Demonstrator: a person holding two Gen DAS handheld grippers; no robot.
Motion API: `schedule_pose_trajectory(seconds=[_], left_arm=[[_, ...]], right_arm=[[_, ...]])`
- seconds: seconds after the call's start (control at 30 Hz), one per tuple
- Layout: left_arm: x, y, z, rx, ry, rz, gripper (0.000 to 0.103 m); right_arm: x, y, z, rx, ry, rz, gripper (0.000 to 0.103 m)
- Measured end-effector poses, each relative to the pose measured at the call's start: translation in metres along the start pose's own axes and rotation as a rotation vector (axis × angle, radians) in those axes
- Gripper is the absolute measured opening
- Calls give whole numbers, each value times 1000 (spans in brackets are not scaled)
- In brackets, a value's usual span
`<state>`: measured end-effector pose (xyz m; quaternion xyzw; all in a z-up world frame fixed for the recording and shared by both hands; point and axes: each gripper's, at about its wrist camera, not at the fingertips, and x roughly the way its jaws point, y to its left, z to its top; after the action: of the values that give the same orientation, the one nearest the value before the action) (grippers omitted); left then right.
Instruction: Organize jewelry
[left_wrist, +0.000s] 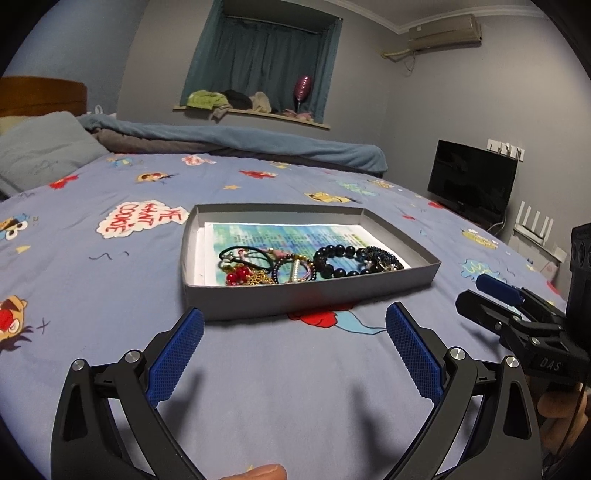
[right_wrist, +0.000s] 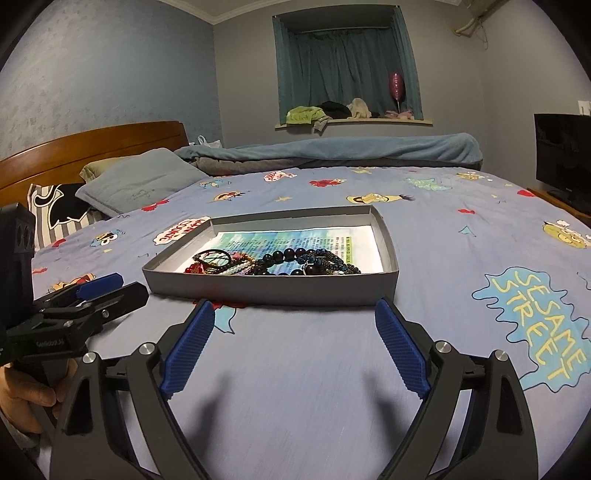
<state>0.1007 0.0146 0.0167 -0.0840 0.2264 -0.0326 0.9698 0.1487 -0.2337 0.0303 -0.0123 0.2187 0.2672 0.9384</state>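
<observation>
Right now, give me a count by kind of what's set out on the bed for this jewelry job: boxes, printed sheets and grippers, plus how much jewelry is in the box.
Grey box: 1
Printed sheet lining the box: 1
Grippers: 2, left gripper and right gripper, both open
Jewelry pile: 1 tangled heap; separate pieces cannot be counted
Total: 5

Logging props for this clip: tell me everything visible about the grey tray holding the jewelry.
The grey tray is a shallow rectangular box lid, seemingly cardboard, with low upright walls, lying flat and open on the cartoon-print bedsheet. A blue-green printed paper lines its floor. The jewelry, including dark beaded bracelets and red beads, is heaped near its front wall. Neither gripper touches it.
</observation>
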Motion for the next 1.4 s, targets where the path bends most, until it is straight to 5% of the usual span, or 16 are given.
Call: schedule_pose_trajectory(seconds=[1.4], left_arm=[[-9, 3, -2, -13, -14, 14, 98]], right_arm=[[-13, 6, -1, -27, -33, 2, 94]])
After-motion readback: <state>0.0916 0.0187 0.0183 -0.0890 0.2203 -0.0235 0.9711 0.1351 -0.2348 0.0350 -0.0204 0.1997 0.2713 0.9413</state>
